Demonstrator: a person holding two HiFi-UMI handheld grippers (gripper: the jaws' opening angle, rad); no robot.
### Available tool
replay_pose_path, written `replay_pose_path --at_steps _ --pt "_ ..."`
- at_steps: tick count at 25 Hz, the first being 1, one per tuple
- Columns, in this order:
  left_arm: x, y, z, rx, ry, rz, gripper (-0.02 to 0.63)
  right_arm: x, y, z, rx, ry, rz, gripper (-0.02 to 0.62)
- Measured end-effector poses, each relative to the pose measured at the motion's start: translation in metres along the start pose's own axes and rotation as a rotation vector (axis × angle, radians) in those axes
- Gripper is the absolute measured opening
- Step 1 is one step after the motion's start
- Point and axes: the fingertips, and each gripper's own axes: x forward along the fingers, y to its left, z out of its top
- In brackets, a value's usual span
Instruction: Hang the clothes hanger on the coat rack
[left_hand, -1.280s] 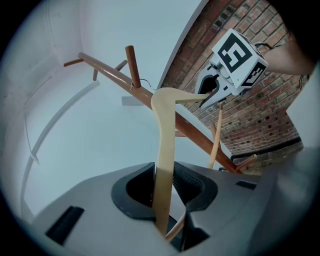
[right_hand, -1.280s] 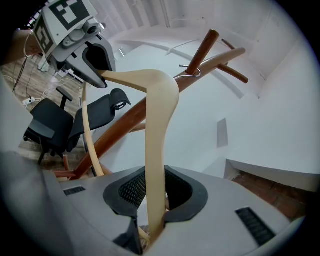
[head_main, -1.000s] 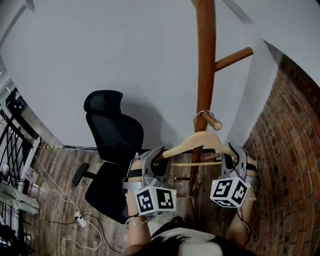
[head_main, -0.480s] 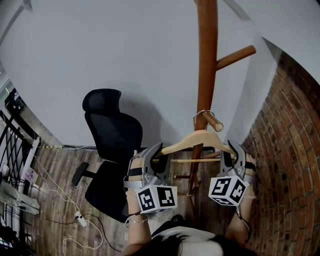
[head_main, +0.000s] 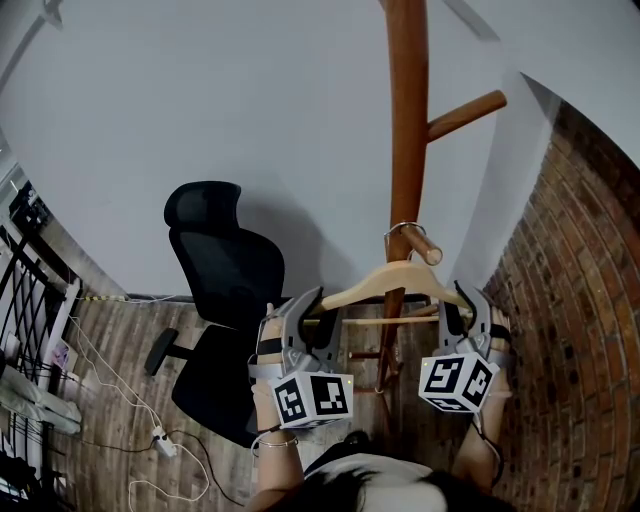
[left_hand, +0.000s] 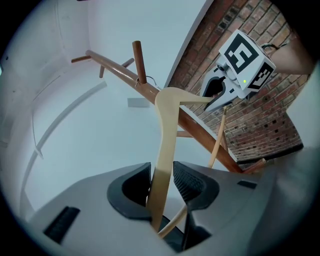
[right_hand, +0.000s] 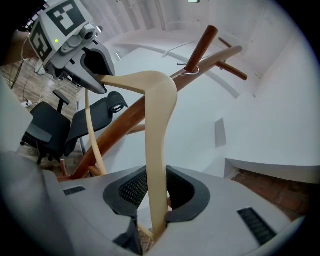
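Note:
The pale wooden clothes hanger (head_main: 400, 275) hangs level in front of the brown coat rack pole (head_main: 407, 120). Its metal hook (head_main: 404, 228) loops over a short peg (head_main: 426, 246). My left gripper (head_main: 318, 300) is at the hanger's left arm. Its jaws are opening, and in the left gripper view a gap shows between that arm (left_hand: 167, 135) and the right pad (left_hand: 189, 181). My right gripper (head_main: 462, 298) is shut on the right arm (right_hand: 157, 125), with both ribbed pads against the wood. Each gripper view shows the other gripper at the hanger's far tip.
A black office chair (head_main: 222, 290) stands on the wooden floor below and left of the rack. A brick wall (head_main: 575, 300) runs along the right. A higher peg (head_main: 465, 115) juts right from the pole. Cables and a metal rack (head_main: 30, 300) lie at far left.
The hanger stays hooked on the peg and both grippers keep their places at its ends. Only the view drifts slightly.

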Motion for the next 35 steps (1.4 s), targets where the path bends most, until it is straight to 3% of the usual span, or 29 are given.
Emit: replay_pose_path --at_steps 35 --pt "-0.028 -0.009 -0.001 -0.026 -0.009 -0.002 0.153 -0.022 0.004 -0.009 -0.019 0.011 -0.047 0.176"
